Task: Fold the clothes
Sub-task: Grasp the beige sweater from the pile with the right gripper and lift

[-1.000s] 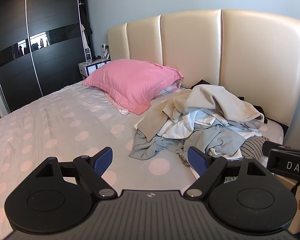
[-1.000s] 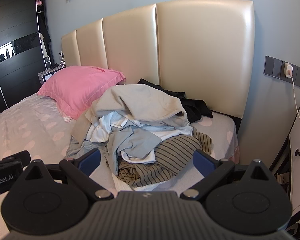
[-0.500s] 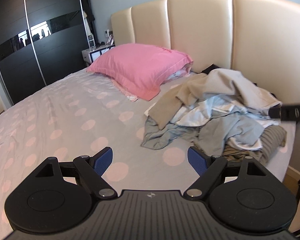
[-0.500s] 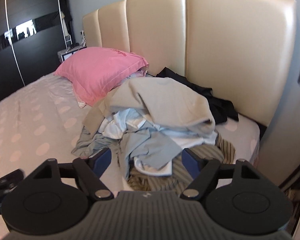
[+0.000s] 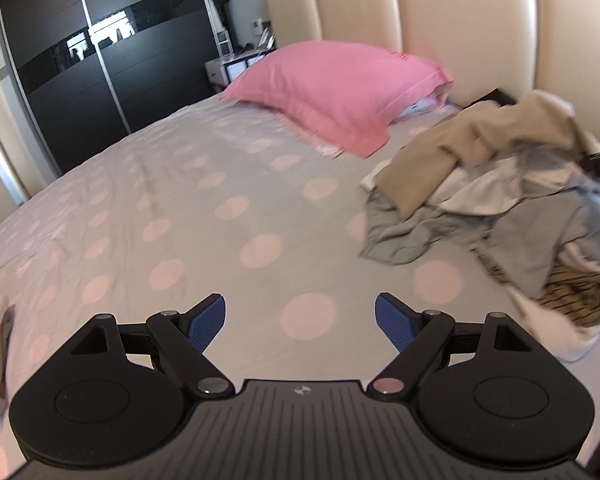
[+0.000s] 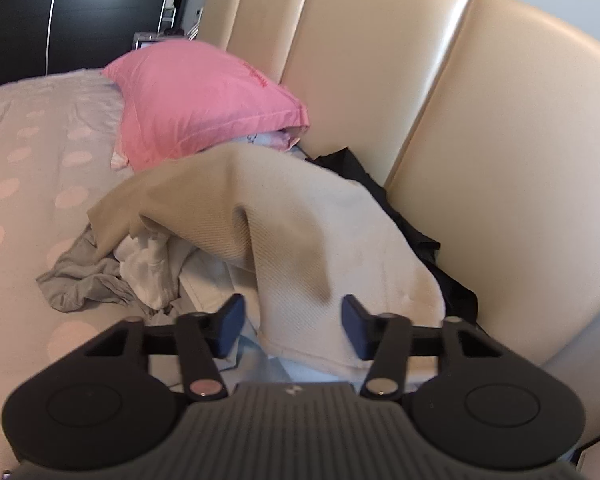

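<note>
A loose heap of crumpled clothes (image 5: 500,208) lies on the dotted grey bedsheet (image 5: 220,208) by the padded cream headboard (image 6: 440,128), a beige ribbed garment (image 6: 300,240) on top. The right gripper (image 6: 292,324) has just been closing; its jaws stand partly apart around that garment's hanging edge, not yet pressing it. The left gripper (image 5: 300,320) is wide apart and empty over bare sheet. A pink pillow (image 5: 332,84) lies beside the heap.

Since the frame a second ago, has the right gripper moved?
Yes. The right gripper has closed in on the clothes pile, toward the headboard; its jaws have been closing around the beige garment.
</note>
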`<state>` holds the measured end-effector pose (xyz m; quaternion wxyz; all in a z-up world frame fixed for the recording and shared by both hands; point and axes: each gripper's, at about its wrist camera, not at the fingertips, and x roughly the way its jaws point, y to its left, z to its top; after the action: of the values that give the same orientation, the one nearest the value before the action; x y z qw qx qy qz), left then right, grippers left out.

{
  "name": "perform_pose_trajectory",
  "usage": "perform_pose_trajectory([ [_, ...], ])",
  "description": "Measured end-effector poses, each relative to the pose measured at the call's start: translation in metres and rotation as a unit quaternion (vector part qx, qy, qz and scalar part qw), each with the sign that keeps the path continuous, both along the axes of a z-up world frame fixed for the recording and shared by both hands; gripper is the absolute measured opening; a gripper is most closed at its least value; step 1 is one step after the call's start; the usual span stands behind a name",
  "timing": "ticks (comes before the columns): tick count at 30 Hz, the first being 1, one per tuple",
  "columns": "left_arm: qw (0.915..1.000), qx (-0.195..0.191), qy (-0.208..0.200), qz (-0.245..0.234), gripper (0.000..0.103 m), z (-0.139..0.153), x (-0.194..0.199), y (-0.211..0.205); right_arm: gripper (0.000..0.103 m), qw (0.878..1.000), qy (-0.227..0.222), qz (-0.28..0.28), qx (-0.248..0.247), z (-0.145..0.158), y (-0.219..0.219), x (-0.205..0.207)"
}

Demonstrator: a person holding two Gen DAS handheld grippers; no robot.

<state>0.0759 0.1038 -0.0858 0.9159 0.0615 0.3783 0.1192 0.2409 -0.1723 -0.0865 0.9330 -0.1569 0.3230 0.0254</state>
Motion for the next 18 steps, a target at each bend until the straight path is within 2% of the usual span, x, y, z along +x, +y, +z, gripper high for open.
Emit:
perform_pose_trajectory([
  [2, 0.9999, 0.001, 0.006, 0.009, 0.082, -0.004, 0.0, 0.01, 0.024, 1.0, 0.002, -0.005, -0.011, -0.004, 0.001, 0.012],
  [3, 0.9999, 0.002, 0.009, 0.012, 0.082, -0.005, -0.001, 0.014, 0.02, 1.0, 0.003, -0.009, -0.014, -0.005, 0.001, 0.017],
  [4, 0.9998, 0.004, 0.012, 0.016, 0.082, -0.006, -0.003, 0.018, 0.009, 1.0, 0.002, -0.014, -0.016, -0.004, 0.001, 0.02],
  [11, 0.9993, 0.013, 0.013, 0.034, 0.082, -0.001, -0.022, 0.04, 0.006, 0.999, -0.04, 0.004, -0.028, 0.025, 0.011, -0.004],
  [18, 0.9989, 0.012, -0.009, 0.045, 0.082, 0.025, -0.056, 0.052, 0.006, 0.995, -0.044, 0.088, 0.014, 0.08, 0.045, -0.068],
])
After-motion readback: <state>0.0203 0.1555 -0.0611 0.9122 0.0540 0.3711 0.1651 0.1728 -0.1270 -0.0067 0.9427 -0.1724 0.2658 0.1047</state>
